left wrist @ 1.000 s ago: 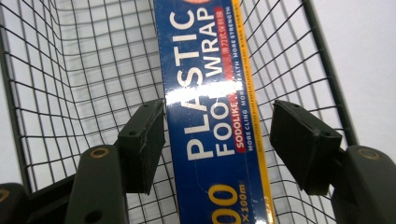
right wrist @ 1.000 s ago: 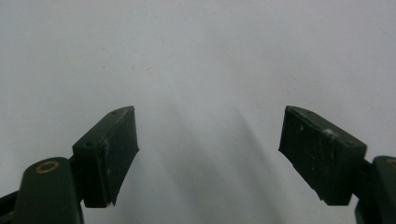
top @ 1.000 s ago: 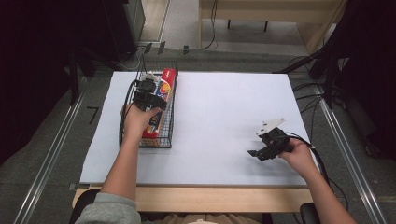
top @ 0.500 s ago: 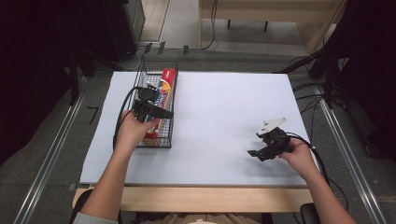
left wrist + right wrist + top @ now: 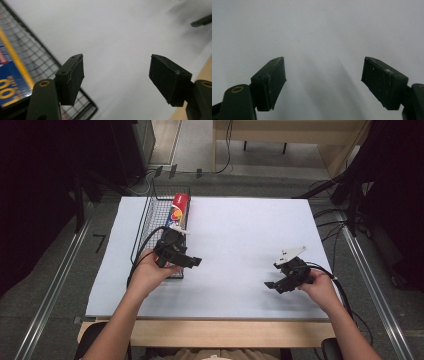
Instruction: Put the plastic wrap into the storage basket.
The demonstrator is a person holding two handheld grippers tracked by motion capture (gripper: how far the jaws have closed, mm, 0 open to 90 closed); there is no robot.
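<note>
Red-and-blue printed box [image 5: 178, 209] lies flat in wire basket [image 5: 150, 222]; both hand-held grippers gape, holding nothing.

The left gripper [image 5: 192, 262] is held in the person's left hand [image 5: 150, 274] with the forearm running up from the bottom edge, and it points toward the right; its jaws have just been opening and stand wide apart with nothing between them. The right gripper [image 5: 270, 284] sits in the right hand [image 5: 316, 286], pointing left and slightly toward the person, its jaws likewise parted and empty.
</note>
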